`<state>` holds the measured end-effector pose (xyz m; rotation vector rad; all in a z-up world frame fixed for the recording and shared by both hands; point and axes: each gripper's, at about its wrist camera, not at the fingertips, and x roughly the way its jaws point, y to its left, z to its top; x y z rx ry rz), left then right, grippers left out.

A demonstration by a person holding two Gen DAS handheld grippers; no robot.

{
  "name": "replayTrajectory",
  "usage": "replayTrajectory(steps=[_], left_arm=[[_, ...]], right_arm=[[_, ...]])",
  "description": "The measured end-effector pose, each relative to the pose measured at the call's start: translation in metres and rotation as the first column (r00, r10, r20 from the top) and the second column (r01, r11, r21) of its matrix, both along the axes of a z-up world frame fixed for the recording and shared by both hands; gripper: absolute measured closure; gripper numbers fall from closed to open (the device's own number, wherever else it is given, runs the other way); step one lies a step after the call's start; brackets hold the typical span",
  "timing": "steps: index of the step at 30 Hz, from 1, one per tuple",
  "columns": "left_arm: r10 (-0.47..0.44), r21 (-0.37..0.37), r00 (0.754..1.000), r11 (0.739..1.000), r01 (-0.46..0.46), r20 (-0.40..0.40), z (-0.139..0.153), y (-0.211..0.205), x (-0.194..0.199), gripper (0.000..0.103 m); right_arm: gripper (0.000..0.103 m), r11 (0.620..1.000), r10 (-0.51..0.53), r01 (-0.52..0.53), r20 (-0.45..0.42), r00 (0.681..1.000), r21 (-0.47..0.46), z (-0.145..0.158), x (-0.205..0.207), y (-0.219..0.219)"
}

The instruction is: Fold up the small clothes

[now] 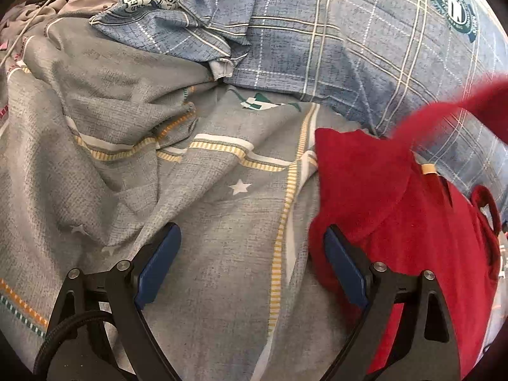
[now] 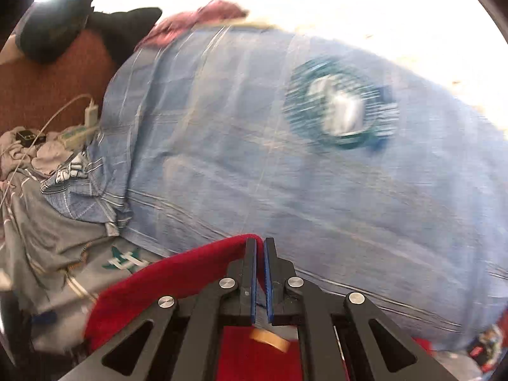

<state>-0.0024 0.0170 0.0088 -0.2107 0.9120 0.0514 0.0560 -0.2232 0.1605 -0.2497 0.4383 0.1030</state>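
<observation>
The small red knit garment (image 1: 397, 222) lies on the bed, spread over a grey star-printed sheet (image 1: 206, 190) with a blue plaid duvet cover (image 1: 349, 47) bunched beyond it. From the left wrist view it sits to the right of the left gripper (image 1: 250, 247), whose blue-padded jaws are spread wide over bare grey sheet; its right finger just reaches the garment's near left edge, but nothing is between the pads. The right gripper (image 2: 260, 254) has its jaws pressed almost together, pinching a fold of the red cloth (image 2: 177, 273) and holding it up off the bed, so one part of the garment rises in a blurred red band towards the upper right of the left view. A tan label (image 2: 270, 339) shows below the pinch. The garment's length seems to run away from the left jaws and rightward, so I judge the left hand must shift right to catch the free edge.
</observation>
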Motion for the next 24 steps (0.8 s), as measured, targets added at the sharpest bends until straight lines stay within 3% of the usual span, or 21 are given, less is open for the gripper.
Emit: replayTrajectory(steps=[2,5,10,13,14,15,16,17,19,21,24], left_arm=[[-0.018,-0.007,1.0,1.0,0.019,0.01,0.004,-0.002,-0.003,0.012],[-0.069,-0.033,0.997,0.997,0.07,0.034,0.014,-0.006,-0.012,0.012],[-0.154,-0.091,0.975,0.981,0.17,0.157,0.038,-0.006,-0.033,0.012],[-0.144,-0.098,0.972,0.981,0.165,0.188,0.042,-0.003,-0.033,0.012],[-0.139,-0.103,0.975,0.982,0.158,0.175,0.04,-0.003,-0.03,0.012],[-0.137,-0.108,0.978,0.982,0.155,0.154,0.037,-0.004,-0.026,0.012],[-0.138,-0.107,0.982,0.982,0.153,0.131,0.032,-0.005,-0.021,0.012],[-0.14,-0.099,0.984,0.984,0.151,0.107,0.028,-0.008,-0.017,0.012],[-0.141,-0.051,0.987,0.988,0.145,0.075,0.021,-0.014,-0.015,0.012],[-0.142,0.003,0.989,0.99,0.141,0.037,0.013,-0.02,-0.012,0.012],[-0.147,0.016,0.989,0.989,0.147,0.0,0.004,-0.022,-0.01,0.012]], right_arm=[[0.1,1.0,-0.026,0.027,0.016,1.0,-0.012,0.004,-0.026,-0.021],[0.1,0.997,-0.06,0.059,-0.021,0.998,-0.057,-0.015,-0.064,-0.059],[0.099,0.964,-0.146,0.086,-0.23,0.962,-0.252,-0.105,-0.086,-0.094],[0.093,0.947,-0.16,0.043,-0.352,0.922,-0.319,-0.132,-0.095,-0.106],[0.081,0.95,-0.14,0.022,-0.363,0.921,-0.31,-0.129,-0.102,-0.105],[0.054,0.957,-0.103,-0.005,-0.359,0.928,-0.289,-0.12,-0.111,-0.102],[0.039,0.962,-0.071,-0.026,-0.344,0.936,-0.271,-0.111,-0.116,-0.097],[0.016,0.967,-0.037,-0.047,-0.317,0.948,-0.252,-0.101,-0.121,-0.091],[0.011,0.974,0.089,-0.141,-0.272,0.958,-0.178,-0.079,-0.128,-0.07],[0.011,0.968,0.213,-0.242,-0.287,0.934,-0.071,-0.062,-0.122,-0.046],[0.013,0.959,0.277,-0.282,-0.282,0.918,0.025,-0.06,-0.091,-0.015]])
